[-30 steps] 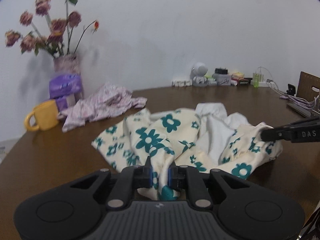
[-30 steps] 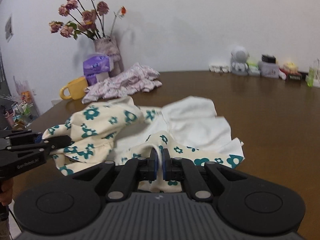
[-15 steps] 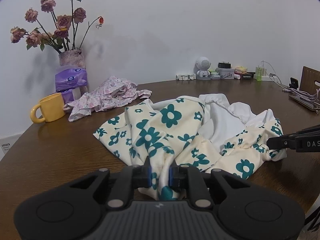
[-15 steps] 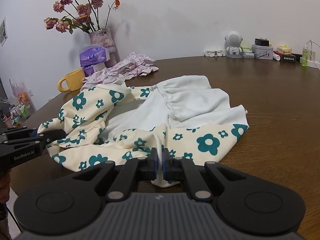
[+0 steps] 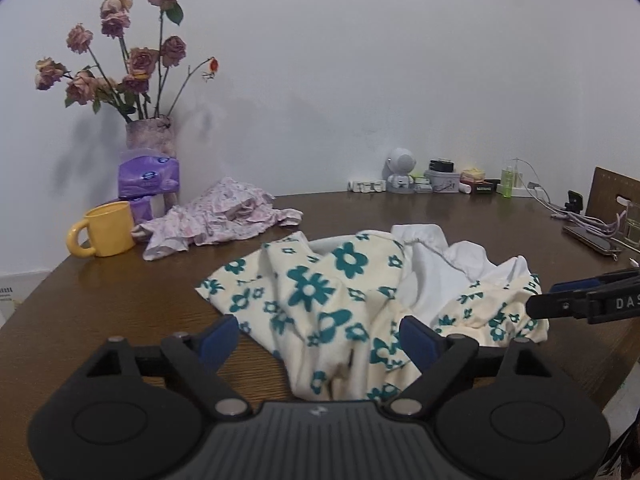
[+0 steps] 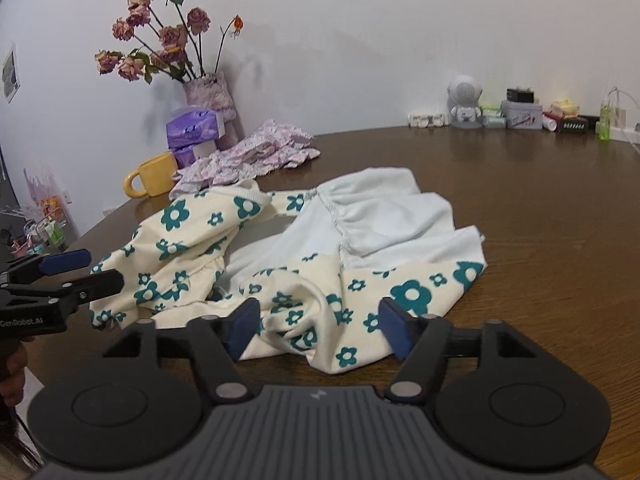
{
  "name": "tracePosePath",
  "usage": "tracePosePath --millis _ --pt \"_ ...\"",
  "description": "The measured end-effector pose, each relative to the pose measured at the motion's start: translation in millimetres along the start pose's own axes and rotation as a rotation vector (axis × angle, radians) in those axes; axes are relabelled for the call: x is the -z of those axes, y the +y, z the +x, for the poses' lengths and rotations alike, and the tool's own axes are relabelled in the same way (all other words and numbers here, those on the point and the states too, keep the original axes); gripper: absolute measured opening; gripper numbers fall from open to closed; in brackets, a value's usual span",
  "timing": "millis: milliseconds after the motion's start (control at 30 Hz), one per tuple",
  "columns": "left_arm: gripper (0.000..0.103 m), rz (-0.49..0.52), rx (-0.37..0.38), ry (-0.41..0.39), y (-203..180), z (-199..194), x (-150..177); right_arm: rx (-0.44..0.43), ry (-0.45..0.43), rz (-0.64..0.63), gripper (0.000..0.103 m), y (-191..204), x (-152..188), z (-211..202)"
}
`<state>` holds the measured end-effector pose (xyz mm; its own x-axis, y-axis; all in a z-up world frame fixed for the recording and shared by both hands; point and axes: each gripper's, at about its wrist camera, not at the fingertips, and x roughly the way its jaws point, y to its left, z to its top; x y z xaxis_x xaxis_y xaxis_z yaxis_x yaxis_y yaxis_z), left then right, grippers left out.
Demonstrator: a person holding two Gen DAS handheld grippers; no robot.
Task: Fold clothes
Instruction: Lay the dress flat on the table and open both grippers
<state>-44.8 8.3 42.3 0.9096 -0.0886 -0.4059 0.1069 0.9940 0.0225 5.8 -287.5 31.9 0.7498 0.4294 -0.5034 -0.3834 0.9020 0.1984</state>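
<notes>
Lying crumpled on the table (image 6: 560, 240), floral garment (image 5: 320, 300) between 2 spread grippers: left gripper (image 5: 320, 334), right gripper (image 6: 316, 326).

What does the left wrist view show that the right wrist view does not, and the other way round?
Only the left wrist view shows the phone with cables at the table's right edge and the brown pegboard. Only the right wrist view shows the cluttered shelf beyond the table's left edge. Both show the floral garment, pink garment, yellow mug, and the open left gripper and right gripper.
</notes>
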Motion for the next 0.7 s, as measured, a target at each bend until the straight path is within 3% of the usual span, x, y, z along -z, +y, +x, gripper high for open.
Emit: tracePosePath --millis 133,467,700 --pt "0.087 0.008 0.010 0.010 3 4 -10 0.010 -0.011 -0.006 0.072 1 -2 -2" --pt "0.087 0.223 0.086 0.057 -19 34 -56 -0.005 0.020 -0.048 0.072 -1 -21 12" --pt "0.087 0.380 0.135 0.187 -49 81 -86 0.011 0.080 -0.124 0.072 -3 -46 26"
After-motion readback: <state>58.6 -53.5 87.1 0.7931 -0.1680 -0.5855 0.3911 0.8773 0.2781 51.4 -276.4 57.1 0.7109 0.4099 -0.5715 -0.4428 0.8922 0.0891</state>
